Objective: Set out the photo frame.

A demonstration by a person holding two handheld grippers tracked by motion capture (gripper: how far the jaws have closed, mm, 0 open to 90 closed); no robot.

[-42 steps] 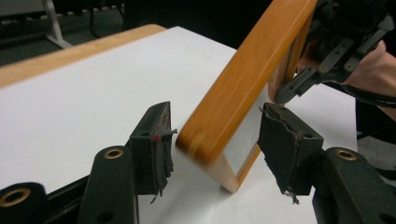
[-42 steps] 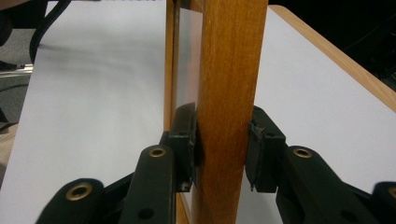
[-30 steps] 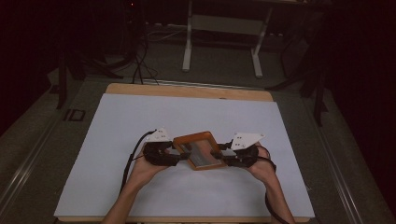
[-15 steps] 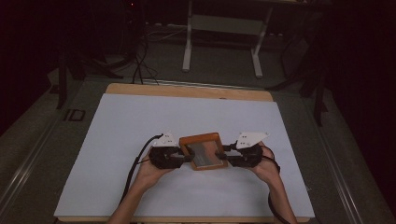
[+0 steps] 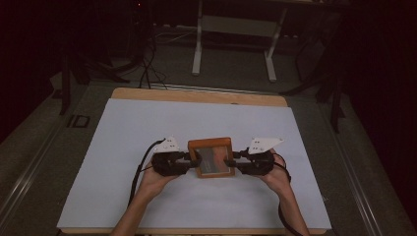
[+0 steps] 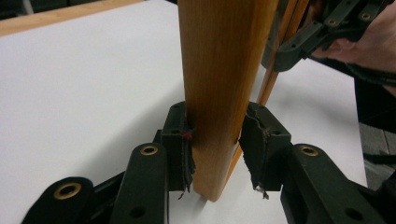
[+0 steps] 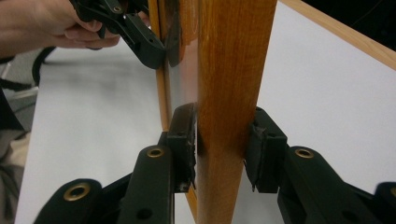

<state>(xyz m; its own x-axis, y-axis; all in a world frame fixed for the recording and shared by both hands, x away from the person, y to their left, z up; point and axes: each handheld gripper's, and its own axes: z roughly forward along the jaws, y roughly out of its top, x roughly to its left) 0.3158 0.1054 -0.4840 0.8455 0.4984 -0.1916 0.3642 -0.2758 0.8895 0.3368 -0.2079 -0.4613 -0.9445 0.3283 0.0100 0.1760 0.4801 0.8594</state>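
Note:
A wooden picture frame (image 5: 211,157) with a glossy pane stands near the middle front of the white mat (image 5: 147,128), held from both sides. My left gripper (image 5: 193,160) is shut on its left side rail, my right gripper (image 5: 230,162) on its right rail. In the left gripper view both pads press the rail of the frame (image 6: 219,70) near its lower end, with the left gripper (image 6: 215,149) low in the picture and the right gripper (image 6: 317,32) beyond. In the right gripper view the right gripper (image 7: 220,149) clamps the frame (image 7: 231,70), and the left gripper (image 7: 126,23) sits at the far side.
The mat covers a wooden table whose edge (image 5: 196,96) shows at the back. Beyond it, on the dark floor, stand a desk's white legs (image 5: 197,44) and some cables (image 5: 147,69). A black cable (image 5: 137,177) trails from the left gripper.
The frame was skewed a second ago; it now sits square to the table, slightly farther back. Both grippers moved with it and stay shut on its sides.

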